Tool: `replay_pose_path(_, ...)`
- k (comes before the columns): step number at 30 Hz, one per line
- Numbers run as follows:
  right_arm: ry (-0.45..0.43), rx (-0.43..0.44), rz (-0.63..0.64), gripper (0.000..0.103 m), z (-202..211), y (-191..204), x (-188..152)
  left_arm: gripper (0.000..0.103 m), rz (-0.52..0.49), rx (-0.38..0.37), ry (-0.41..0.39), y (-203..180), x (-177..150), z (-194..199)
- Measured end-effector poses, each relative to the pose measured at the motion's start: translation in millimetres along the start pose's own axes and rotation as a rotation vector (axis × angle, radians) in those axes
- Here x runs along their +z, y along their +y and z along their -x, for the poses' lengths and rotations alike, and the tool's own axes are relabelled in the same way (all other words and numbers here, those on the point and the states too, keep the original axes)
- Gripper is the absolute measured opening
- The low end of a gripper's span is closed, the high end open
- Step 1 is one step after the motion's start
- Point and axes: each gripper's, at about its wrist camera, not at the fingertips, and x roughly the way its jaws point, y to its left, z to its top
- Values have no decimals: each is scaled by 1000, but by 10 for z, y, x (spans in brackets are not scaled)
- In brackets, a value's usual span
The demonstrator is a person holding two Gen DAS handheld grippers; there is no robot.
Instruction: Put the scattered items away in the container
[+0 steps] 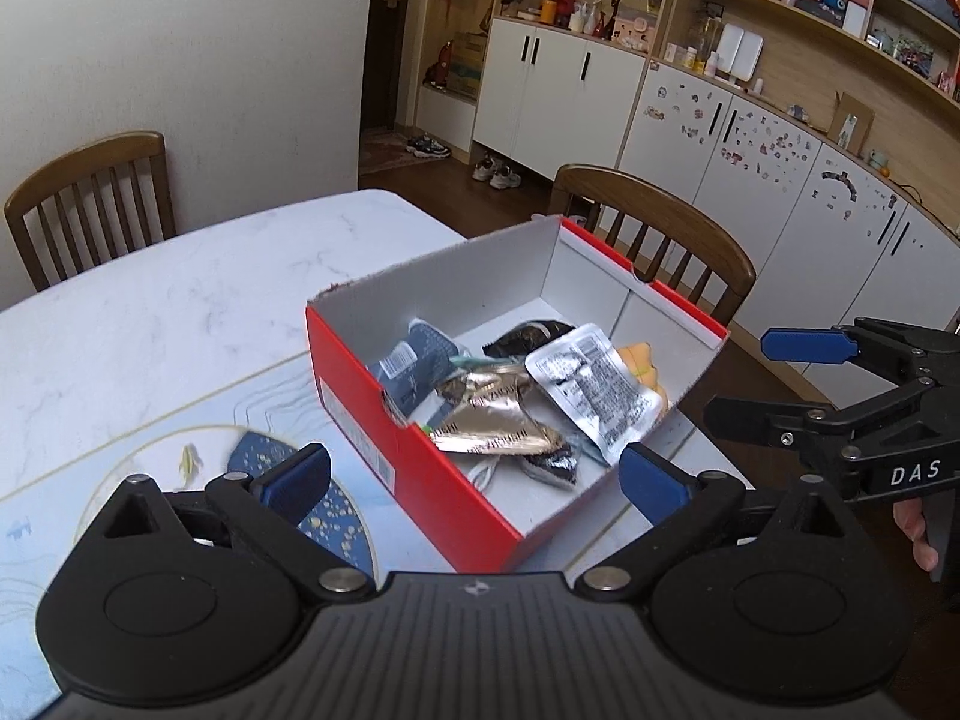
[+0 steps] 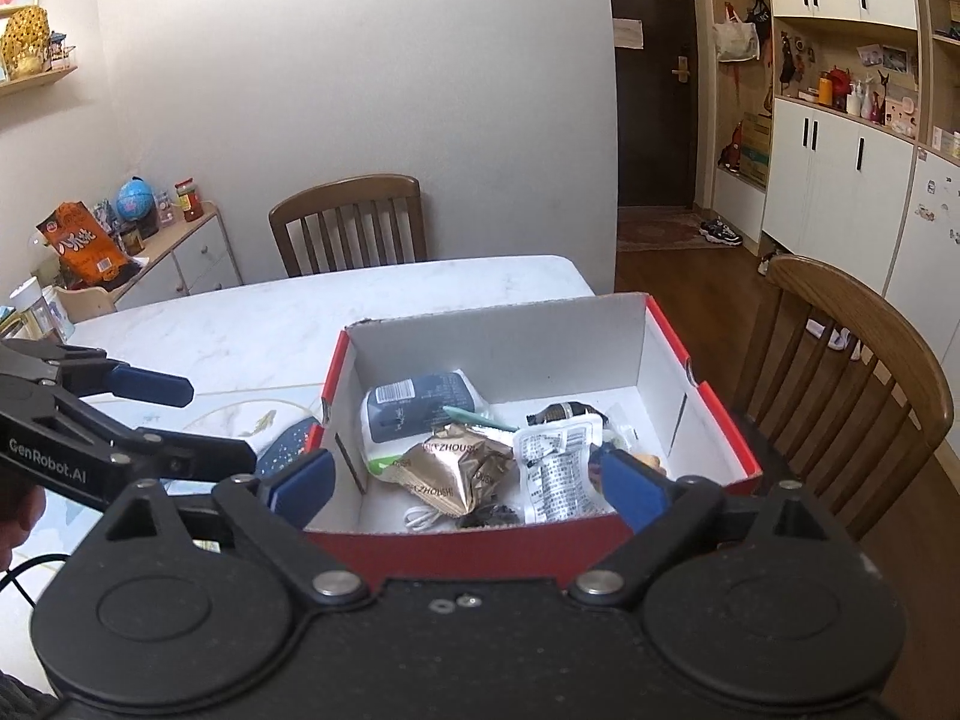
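A red cardboard box (image 1: 414,468) (image 2: 729,450) with a white inside stands on the marble table. It holds a gold foil packet (image 1: 492,429) (image 2: 462,468), a silver printed pouch (image 1: 594,390) (image 2: 555,468), a dark blue packet (image 1: 408,369) (image 2: 420,405), a black packet (image 1: 528,336), a white cable (image 2: 423,517) and other small items. My left gripper (image 1: 474,474) is open and empty just above the box's near corner; it also shows in the right wrist view (image 2: 204,420). My right gripper (image 2: 468,483) is open and empty over the box's near wall; it also shows in the left wrist view (image 1: 738,378).
A pale placemat with a blue fan print (image 1: 336,516) lies left of the box. Wooden chairs stand at the far side (image 2: 348,222) and to the right (image 2: 852,372) of the table (image 1: 180,300). White cabinets and shelves (image 1: 750,120) line the far wall.
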Motion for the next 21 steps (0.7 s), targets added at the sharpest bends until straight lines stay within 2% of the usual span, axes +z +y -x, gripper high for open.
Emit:
replay_pose_path(4, 2, -10, 1, 96, 9, 32, -40, 103, -18, 33, 8, -24, -77, 17)
replay_pose_path(21, -10, -77, -11, 100, 2, 45, -107, 103, -40, 46, 13, -64, -135, -4)
